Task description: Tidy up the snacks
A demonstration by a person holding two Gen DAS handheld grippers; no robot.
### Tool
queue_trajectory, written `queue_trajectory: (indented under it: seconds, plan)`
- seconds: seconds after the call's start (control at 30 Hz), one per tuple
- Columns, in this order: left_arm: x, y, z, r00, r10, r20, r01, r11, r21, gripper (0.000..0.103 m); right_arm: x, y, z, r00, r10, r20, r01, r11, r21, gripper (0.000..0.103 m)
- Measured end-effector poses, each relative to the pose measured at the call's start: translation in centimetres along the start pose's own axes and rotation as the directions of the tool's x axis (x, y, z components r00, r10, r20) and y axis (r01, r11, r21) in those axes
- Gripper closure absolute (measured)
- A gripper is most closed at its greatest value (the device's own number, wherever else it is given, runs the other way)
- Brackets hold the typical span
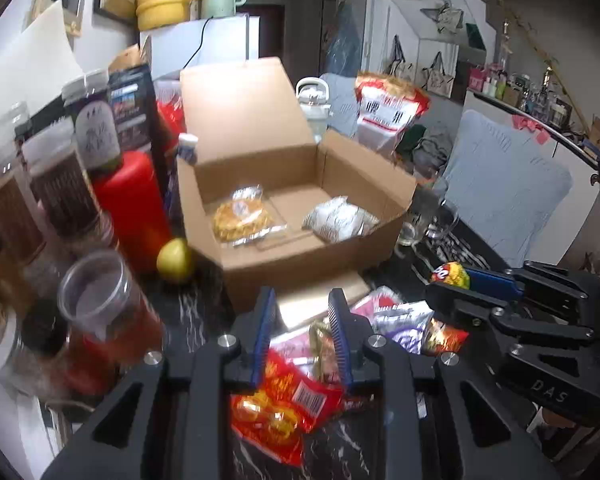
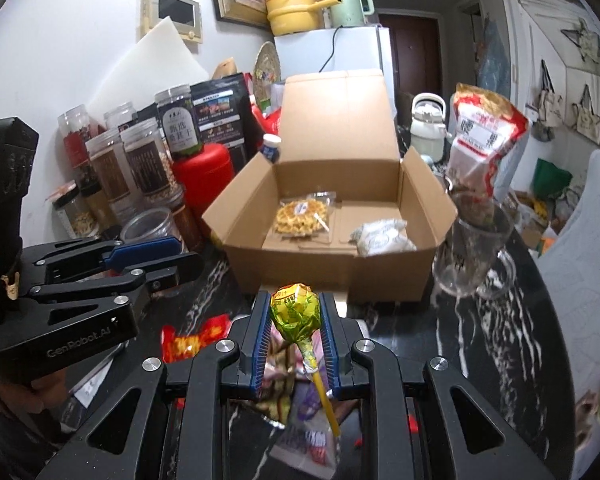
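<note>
An open cardboard box [image 1: 292,264] [image 2: 300,268] stands on the black marble table, holding a waffle packet [image 1: 242,216] [image 2: 302,216] and a white packet [image 1: 340,220] [image 2: 380,238]. My right gripper [image 2: 296,300] is shut on a green-wrapped lollipop [image 2: 294,310] [image 1: 454,274], just short of the box's front wall. My left gripper [image 1: 300,304] [image 2: 180,260] is shut and hangs over a pile of loose snack packets. A red packet [image 1: 284,400] [image 2: 188,340] lies under its fingers, and I see nothing pinched between the pads.
Jars [image 1: 60,196] [image 2: 148,160] and a red canister [image 1: 132,208] crowd the left side, with a yellow fruit [image 1: 175,258] beside the box. Right of the box stand glass mugs [image 1: 420,220] [image 2: 476,256], one holding a red and white snack bag [image 2: 484,140].
</note>
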State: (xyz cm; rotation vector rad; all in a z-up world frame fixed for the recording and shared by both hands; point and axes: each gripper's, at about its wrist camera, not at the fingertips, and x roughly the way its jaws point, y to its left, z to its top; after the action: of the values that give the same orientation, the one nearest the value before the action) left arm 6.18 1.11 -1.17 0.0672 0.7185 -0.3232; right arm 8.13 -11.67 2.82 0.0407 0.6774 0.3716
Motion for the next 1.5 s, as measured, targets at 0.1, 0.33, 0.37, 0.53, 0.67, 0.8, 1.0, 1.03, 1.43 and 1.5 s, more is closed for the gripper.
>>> queue_trajectory:
  seconds: [0.1, 0.33, 0.37, 0.53, 0.67, 0.8, 1.0, 1.03, 1.43, 1.5]
  plan:
    - [0.3, 0.2, -0.9, 1.000, 0.011, -0.028, -0.012, 1.000, -0.012, 0.076, 0.0, 0.2, -0.9, 1.000, -0.002, -0.014, 0.002, 1.000, 0.005, 0.080]
    - [1.1, 0.8, -2.8, 0.994, 0.054, -0.091, -0.057, 0.998, -0.032, 0.076, -0.1, 0.3, -2.7, 0.999, -0.004, -0.048, 0.005, 0.999, 0.034, 0.080]
    - [1.2, 1.0, -3.0, 0.994, 0.050, -0.100, -0.054, 0.998, -0.038, 0.076, -0.1, 0.3, -2.9, 0.998, -0.004, -0.055, 0.006, 0.999, 0.039, 0.080]
    - [2.1, 1.6, -4.3, 0.985, 0.062, -0.160, -0.071, 0.996, -0.052, 0.075, 0.1, 0.1, -3.9, 0.997, -0.009, -0.079, 0.014, 0.998, 0.064, 0.080]
    - [3.1, 2.1, -5.7, 0.975, 0.044, -0.217, -0.061, 0.995, -0.075, 0.013, 0.1, -0.1, -4.6, 0.996, -0.012, -0.092, 0.020, 0.996, 0.083, 0.080]
    - [3.6, 2.2, -6.8, 0.970, 0.018, -0.243, -0.042, 0.995, -0.096, 0.000, 0.2, -0.2, -5.1, 0.994, -0.014, -0.104, 0.024, 0.995, 0.095, 0.080]
    - [5.1, 2.5, -7.7, 0.962, -0.001, -0.272, -0.029, 0.994, -0.107, 0.000, 0.4, -0.6, -5.5, 0.993, -0.016, -0.116, 0.029, 0.993, 0.114, 0.080]
    - [5.4, 2.6, -7.9, 0.962, -0.009, -0.274, -0.023, 0.993, -0.112, 0.000, 0.4, -0.6, -5.6, 0.993, -0.016, -0.116, 0.029, 0.993, 0.114, 0.080]
    - [7.8, 3.5, -9.4, 0.953, 0.023, -0.302, -0.044, 0.997, -0.062, 0.000, 1.3, -1.0, -5.9, 0.990, -0.020, -0.140, 0.038, 0.991, 0.128, 0.080]
    - [7.8, 3.4, -9.6, 0.954, 0.046, -0.295, -0.064, 0.997, -0.053, 0.000, 1.4, -1.1, -5.9, 0.990, -0.018, -0.142, 0.037, 0.991, 0.131, 0.080]
